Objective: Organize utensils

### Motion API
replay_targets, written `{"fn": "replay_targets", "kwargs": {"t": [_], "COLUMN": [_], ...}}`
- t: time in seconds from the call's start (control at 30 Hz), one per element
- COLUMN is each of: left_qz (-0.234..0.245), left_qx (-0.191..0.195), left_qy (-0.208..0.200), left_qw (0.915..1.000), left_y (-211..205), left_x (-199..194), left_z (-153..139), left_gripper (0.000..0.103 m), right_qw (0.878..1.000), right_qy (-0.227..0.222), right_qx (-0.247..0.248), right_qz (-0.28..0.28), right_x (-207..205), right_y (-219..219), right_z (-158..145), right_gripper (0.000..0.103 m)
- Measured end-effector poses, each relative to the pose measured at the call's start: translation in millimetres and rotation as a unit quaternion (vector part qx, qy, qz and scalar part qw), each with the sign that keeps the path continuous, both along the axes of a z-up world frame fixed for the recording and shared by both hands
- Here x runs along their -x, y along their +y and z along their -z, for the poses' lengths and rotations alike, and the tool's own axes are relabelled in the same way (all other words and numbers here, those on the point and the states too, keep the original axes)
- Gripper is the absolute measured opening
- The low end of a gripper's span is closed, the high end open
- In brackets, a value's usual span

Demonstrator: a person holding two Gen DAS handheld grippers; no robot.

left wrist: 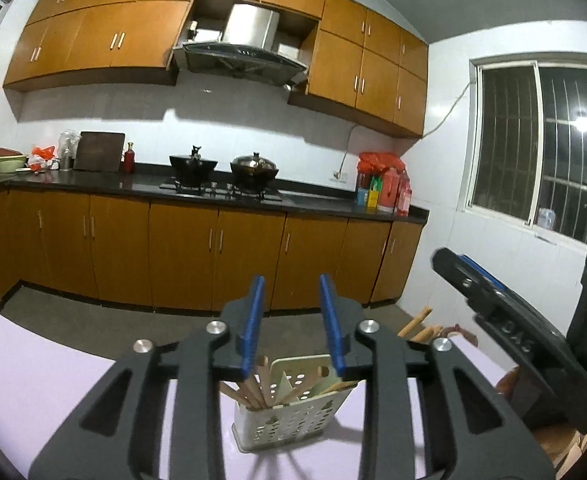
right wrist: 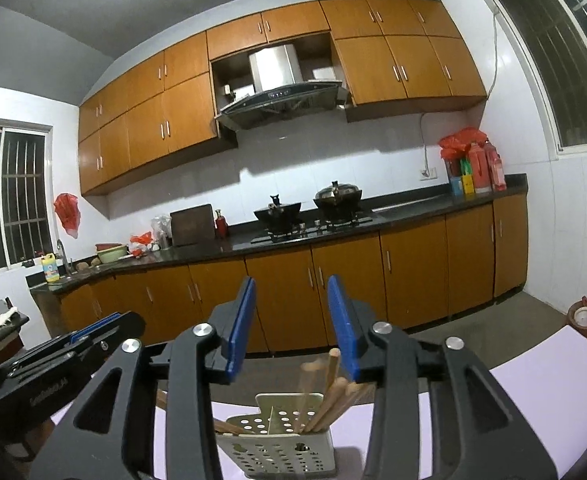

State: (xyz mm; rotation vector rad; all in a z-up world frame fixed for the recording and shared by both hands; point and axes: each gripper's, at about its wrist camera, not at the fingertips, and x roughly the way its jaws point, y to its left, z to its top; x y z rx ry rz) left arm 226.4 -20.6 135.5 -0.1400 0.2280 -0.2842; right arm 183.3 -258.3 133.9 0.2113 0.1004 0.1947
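Observation:
A white perforated utensil holder point(left wrist: 289, 420) stands on the lilac table point(left wrist: 33, 392), with several wooden chopsticks point(left wrist: 253, 390) leaning inside it. My left gripper point(left wrist: 291, 284) is open and empty, raised above and behind the holder. In the right wrist view the same holder point(right wrist: 281, 448) sits below my right gripper point(right wrist: 291, 284), which is open and empty, with chopsticks point(right wrist: 333, 384) sticking up between its blue pads. The right gripper shows at the right edge of the left wrist view point(left wrist: 505, 320). The left gripper shows at the left of the right wrist view point(right wrist: 65, 344).
More wooden sticks point(left wrist: 417, 326) lie beyond the holder at the table's far right. A brown jar point(right wrist: 585, 318) stands at the table's far right corner. Beyond the table are a grey floor, orange cabinets point(left wrist: 181, 256) and a black counter with two pots point(left wrist: 253, 170).

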Motion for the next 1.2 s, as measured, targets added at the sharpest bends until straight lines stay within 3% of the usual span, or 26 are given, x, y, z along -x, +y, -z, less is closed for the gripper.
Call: {"fn": "replay_targets", "kwargs": {"t": [0.1, 0.23, 0.27, 0.37, 0.83, 1.2], "left_qz": [-0.006, -0.025, -0.031, -0.053, -0.079, -0.092], "left_qx": [0.002, -0.016, -0.022, -0.041, -0.078, -0.090], "left_qy": [-0.013, -0.020, -0.021, -0.017, 0.030, 0.054], "left_qw": [0.9999, 0.9993, 0.9990, 0.9976, 0.9933, 0.9902], "left_y": [8, 16, 18, 22, 19, 21], "left_x": [22, 60, 74, 108, 200, 218], "left_z": [-7, -3, 2, 19, 97, 130], "left_gripper": [0.053, 0.075, 0.084, 0.099, 0.099, 0.099], "right_qw": [1.000, 0.999, 0.999, 0.997, 0.989, 0.985], "right_qy": [0.000, 0.005, 0.007, 0.020, 0.121, 0.132], "right_qx": [0.004, 0.036, 0.043, 0.063, 0.075, 0.096], "right_qz": [0.003, 0.018, 0.020, 0.031, 0.049, 0.050], "right_x": [20, 60, 66, 95, 159, 188], "right_y": [-6, -6, -6, -2, 1, 7], "right_z": [-6, 1, 4, 21, 91, 124], "right_gripper": [0.058, 0.085, 0.092, 0.100, 0.101, 0.101]}}
